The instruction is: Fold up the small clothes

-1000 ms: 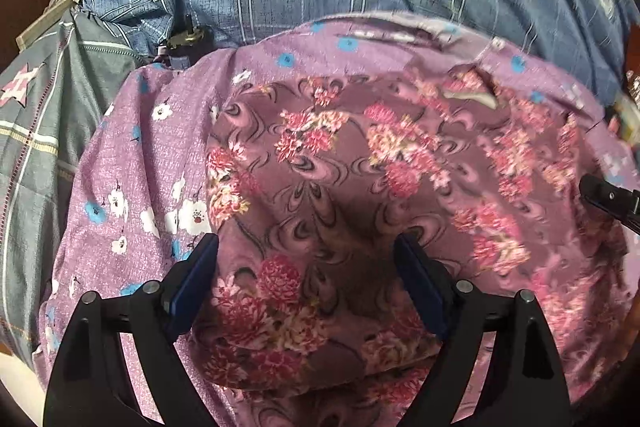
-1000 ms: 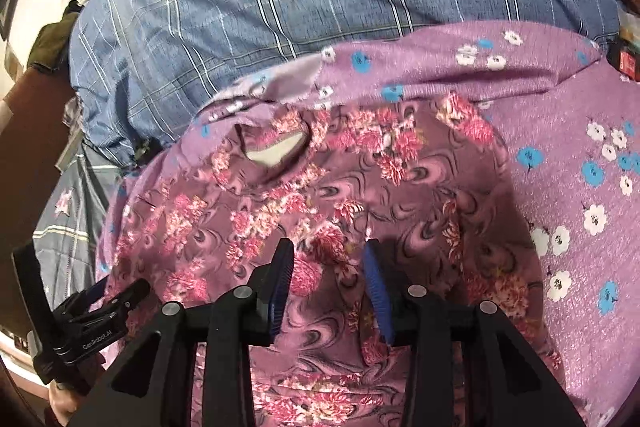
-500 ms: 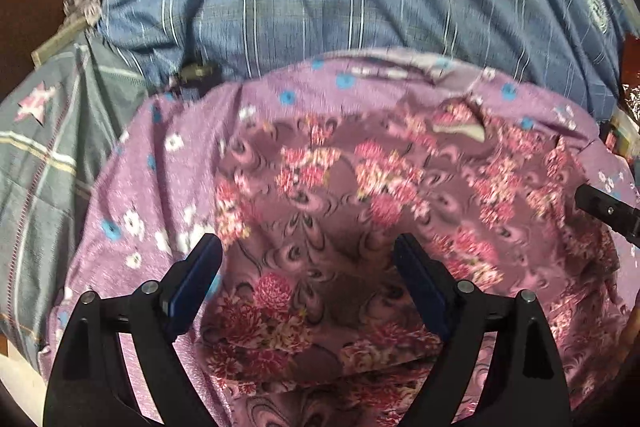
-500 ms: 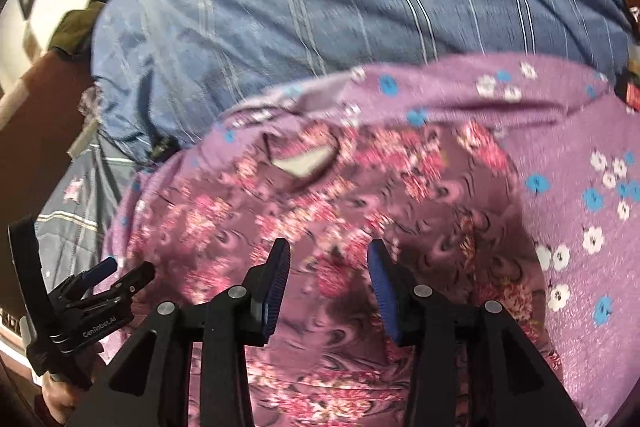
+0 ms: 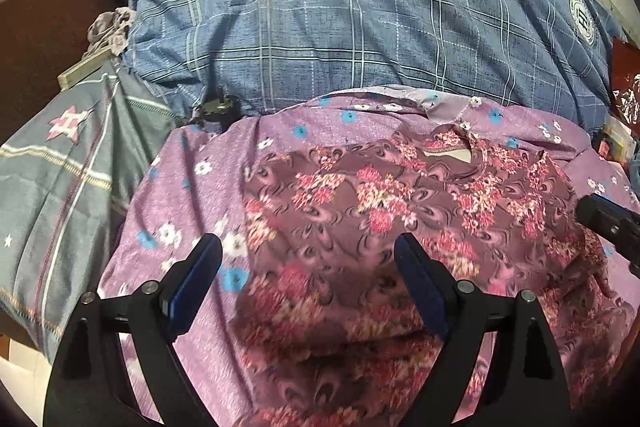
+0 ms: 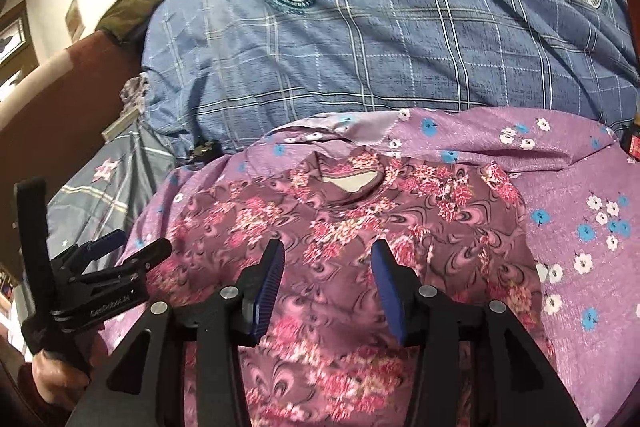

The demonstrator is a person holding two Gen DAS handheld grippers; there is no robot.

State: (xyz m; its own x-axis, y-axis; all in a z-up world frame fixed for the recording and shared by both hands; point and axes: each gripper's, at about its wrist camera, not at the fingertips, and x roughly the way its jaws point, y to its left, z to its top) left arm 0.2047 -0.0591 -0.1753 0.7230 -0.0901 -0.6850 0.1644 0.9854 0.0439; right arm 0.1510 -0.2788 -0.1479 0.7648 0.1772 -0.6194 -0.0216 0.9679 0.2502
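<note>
Both grippers raised and drawn back since earlier frames. Left gripper (image 5: 308, 283): jaws wide apart, empty. Right gripper (image 6: 328, 283): parted, empty. Floral top (image 6: 344, 239): spread flat on purple sheet (image 6: 580, 195), neckline far. Advice: pinch one side edge cleanly, single layer, before folding inward.

The left tongs (image 5: 308, 281) stand wide open above a maroon floral top (image 5: 400, 219), holding nothing. The top lies flat, neckline (image 5: 448, 153) toward the far side, on a purple flowered sheet (image 5: 192, 211). Beyond the sheet lies a blue plaid quilt (image 5: 320, 39) bearing round emblems. A grey patterned blanket (image 5: 68, 163) lies left. The right tongs (image 5: 612, 227) enter at the right edge, just over the top.
</note>
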